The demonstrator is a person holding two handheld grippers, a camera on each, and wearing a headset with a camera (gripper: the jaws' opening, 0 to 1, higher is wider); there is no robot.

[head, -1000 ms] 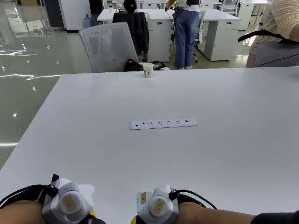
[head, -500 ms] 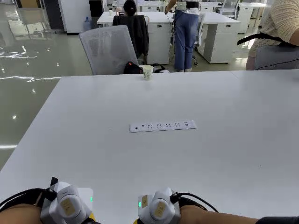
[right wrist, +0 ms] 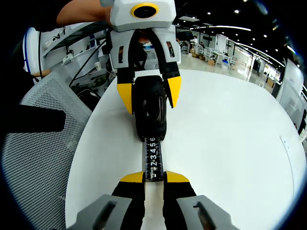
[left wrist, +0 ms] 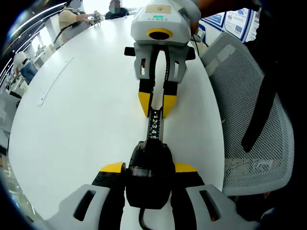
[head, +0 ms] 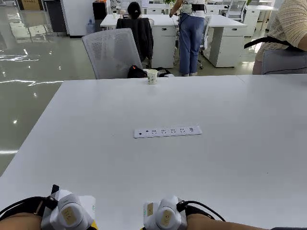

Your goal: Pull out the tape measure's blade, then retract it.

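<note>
left tongs (left wrist: 148, 167) clamp the tape measure case (right wrist: 149, 112); right tongs (right wrist: 153, 178) pinch the blade (right wrist: 153, 158). a loose pinch could let it snap back.

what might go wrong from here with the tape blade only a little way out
1. The right gripper pinches only the end of the blade. If that pinch slips, the blade would likely snap back into the tape measure case.
2. The left gripper holds the tape measure case fairly near the edge of the table, so a loosened grip might drop it off the side.
</note>
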